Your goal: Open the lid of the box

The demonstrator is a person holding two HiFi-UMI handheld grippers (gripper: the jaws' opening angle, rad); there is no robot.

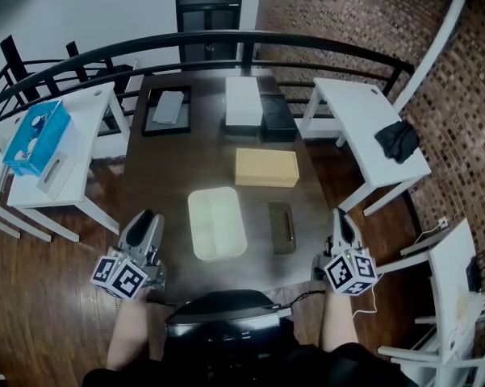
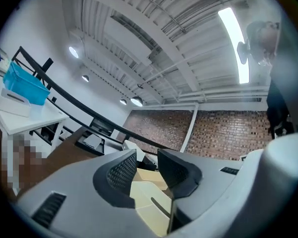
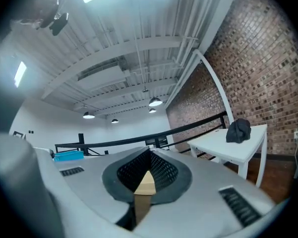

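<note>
A cream box (image 1: pixel 216 222) with a flat lid lies shut in the middle of the dark table (image 1: pixel 161 176), between my two grippers. My left gripper (image 1: pixel 148 218) hovers at the table's near left edge, a short way left of the box. In the left gripper view its jaws (image 2: pixel 148 155) stand partly apart with nothing between them, and the cream box (image 2: pixel 151 207) shows beyond the gap. My right gripper (image 1: pixel 340 216) is at the table's near right corner. Its fingertips meet in the right gripper view (image 3: pixel 149 152), holding nothing.
A tan box (image 1: pixel 266 168) lies behind the cream one and a slim dark box (image 1: pixel 282 226) to its right. At the far end sit a white box (image 1: pixel 244 101), a black box (image 1: pixel 277 115) and a black tray (image 1: pixel 167 110). White side tables (image 1: pixel 371 127) flank the table.
</note>
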